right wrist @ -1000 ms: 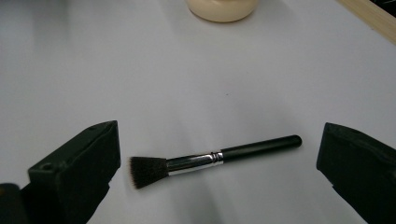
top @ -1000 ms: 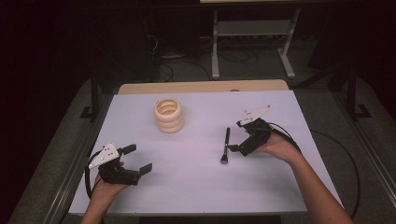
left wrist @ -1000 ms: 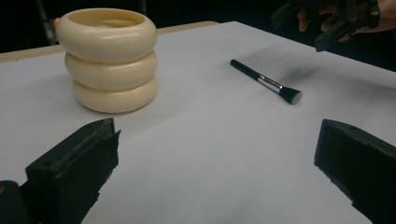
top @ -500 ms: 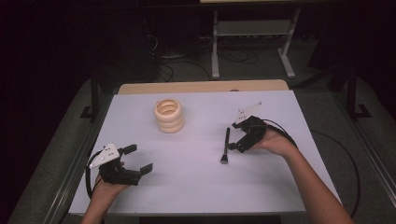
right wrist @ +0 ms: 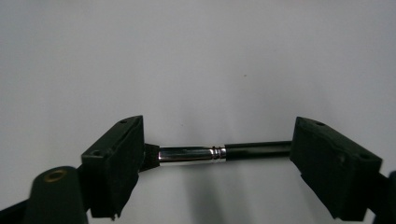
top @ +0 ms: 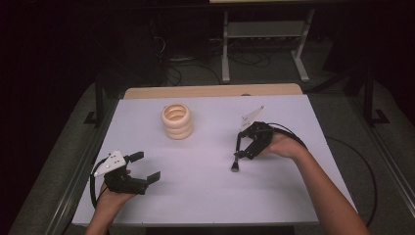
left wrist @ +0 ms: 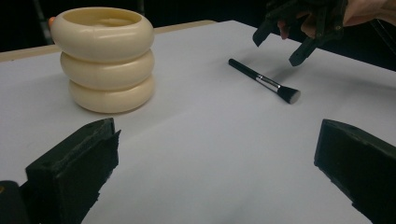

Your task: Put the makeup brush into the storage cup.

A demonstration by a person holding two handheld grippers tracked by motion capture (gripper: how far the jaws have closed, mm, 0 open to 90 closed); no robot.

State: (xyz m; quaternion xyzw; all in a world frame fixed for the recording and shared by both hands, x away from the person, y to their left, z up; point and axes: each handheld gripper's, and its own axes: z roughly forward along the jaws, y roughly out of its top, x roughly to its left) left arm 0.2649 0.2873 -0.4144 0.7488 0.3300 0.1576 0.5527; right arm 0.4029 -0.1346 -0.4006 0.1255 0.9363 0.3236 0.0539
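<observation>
ringed holder [top: 177,121]: cream | brush [left wrist: 264,82]: black, silver band | table [top: 205,196]: white | jaws: black

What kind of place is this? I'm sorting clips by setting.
Probably a lab or recording studio: a white-topped table in a dark room, cables on the floor, and a metal equipment stand behind.

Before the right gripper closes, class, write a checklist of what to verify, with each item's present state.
1. Right gripper open: ok.
2. Brush between its jaws: ok, but lying lengthwise from jaw to jaw, not across.
3. Brush flat on the table: ok.
4. Jaws touching the brush: cannot tell.
5. Left gripper open, apart from the brush: ok.
6. Stacked rings well apart from the brush: ok.
</observation>
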